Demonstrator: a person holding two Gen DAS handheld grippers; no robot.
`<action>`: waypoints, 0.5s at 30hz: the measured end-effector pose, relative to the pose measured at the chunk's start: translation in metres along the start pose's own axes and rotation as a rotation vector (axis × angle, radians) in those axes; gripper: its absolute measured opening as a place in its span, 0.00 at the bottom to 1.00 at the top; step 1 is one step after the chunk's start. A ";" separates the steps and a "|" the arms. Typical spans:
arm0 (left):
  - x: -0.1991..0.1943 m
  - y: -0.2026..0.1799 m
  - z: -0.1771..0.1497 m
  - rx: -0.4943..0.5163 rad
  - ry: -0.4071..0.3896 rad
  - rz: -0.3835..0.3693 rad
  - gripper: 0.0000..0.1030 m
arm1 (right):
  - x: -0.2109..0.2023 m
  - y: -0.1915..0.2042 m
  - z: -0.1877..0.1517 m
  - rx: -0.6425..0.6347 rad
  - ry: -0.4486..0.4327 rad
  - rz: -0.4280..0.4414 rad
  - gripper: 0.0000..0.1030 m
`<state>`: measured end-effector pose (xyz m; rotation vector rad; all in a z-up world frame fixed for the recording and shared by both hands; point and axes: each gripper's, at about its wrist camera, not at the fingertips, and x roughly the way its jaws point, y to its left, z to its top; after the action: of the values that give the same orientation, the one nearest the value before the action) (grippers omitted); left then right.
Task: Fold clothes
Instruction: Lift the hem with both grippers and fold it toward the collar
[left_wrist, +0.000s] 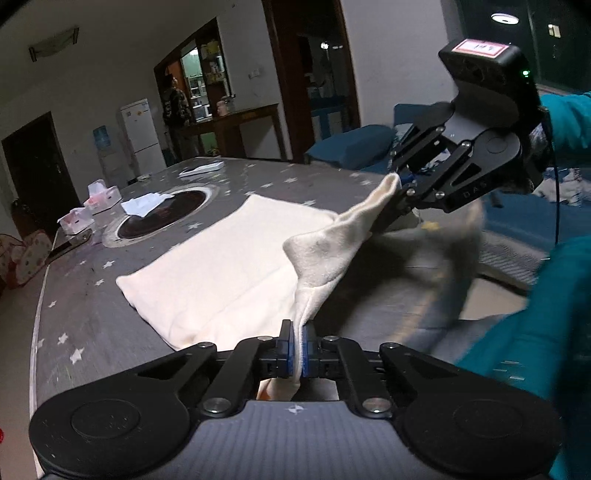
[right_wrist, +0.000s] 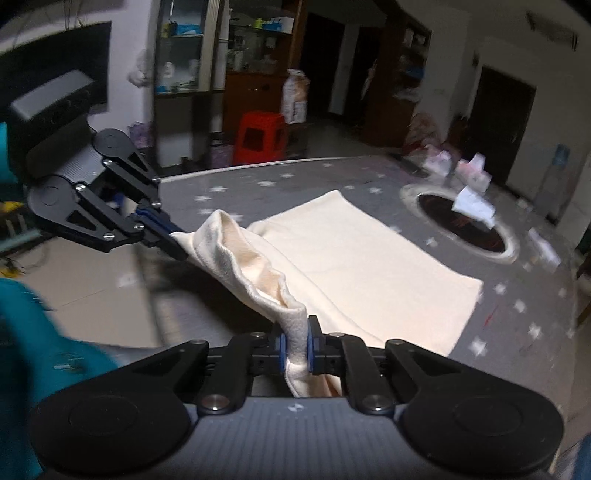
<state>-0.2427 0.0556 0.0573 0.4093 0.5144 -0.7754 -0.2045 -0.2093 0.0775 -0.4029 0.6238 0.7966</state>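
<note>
A cream garment (left_wrist: 221, 266) lies flat on the grey star-patterned table (left_wrist: 85, 295), with its near edge lifted off the surface. My left gripper (left_wrist: 300, 354) is shut on one near corner of the cloth. In the same view my right gripper (left_wrist: 398, 181) comes in from the upper right and pinches the other raised corner. The right wrist view shows the garment (right_wrist: 369, 266) spread ahead, my right gripper (right_wrist: 295, 350) shut on its bunched edge, and my left gripper (right_wrist: 173, 238) at the left clamping the far end of that edge. The edge hangs slack between the two grippers.
A round dark inset (left_wrist: 162, 214) (right_wrist: 461, 225) sits in the table beyond the garment, with a white tissue (left_wrist: 142, 203) on its rim and tissue boxes (left_wrist: 103, 195) beside it. Teal sleeves (left_wrist: 535, 332) fill the right side. A red stool (right_wrist: 260, 136) stands past the table edge.
</note>
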 end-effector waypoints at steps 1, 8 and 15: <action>-0.007 -0.005 0.001 0.004 -0.004 -0.005 0.05 | -0.007 0.004 -0.001 0.012 0.007 0.018 0.08; -0.006 0.004 0.025 0.046 -0.056 0.057 0.05 | -0.023 -0.006 0.017 0.037 -0.010 0.001 0.07; 0.037 0.050 0.056 0.046 -0.083 0.138 0.05 | 0.006 -0.060 0.052 0.064 -0.035 -0.037 0.07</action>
<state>-0.1669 0.0383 0.0892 0.4484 0.3868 -0.6693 -0.1368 -0.2160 0.1184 -0.3399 0.6059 0.7451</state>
